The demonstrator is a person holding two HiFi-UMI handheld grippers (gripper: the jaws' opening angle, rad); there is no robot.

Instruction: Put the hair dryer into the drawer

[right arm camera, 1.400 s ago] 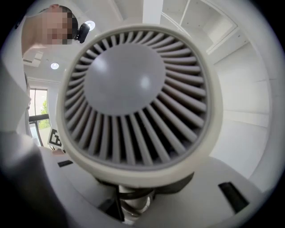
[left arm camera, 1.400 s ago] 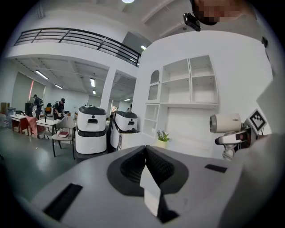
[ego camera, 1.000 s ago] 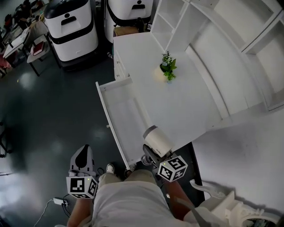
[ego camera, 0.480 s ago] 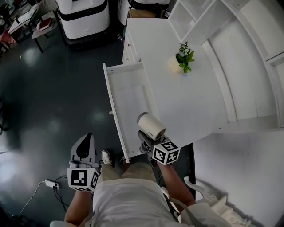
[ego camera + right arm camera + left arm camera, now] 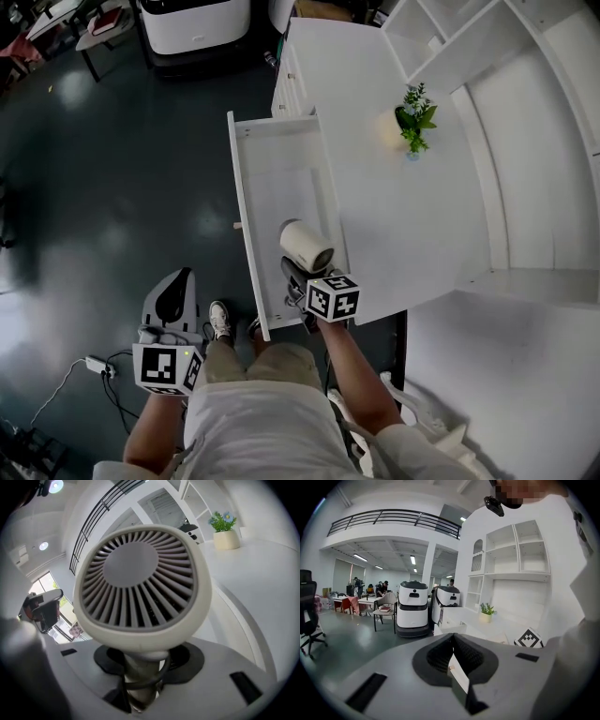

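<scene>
Open hall, white built-ins, dark floor.
We see a glossy dark grey floor (image 5: 112,169), a white counter (image 5: 394,216) with a small potted plant (image 5: 413,117), white shelving (image 5: 519,550), two white-and-black machines (image 5: 412,604), tables with chairs (image 5: 370,604), a railed mezzanine (image 5: 393,520) and ceiling strip lights (image 5: 413,559).

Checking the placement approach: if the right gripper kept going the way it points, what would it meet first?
Likely the floor of the open drawer; the hair dryer in the right gripper would touch first. Depth is unclear.
</scene>
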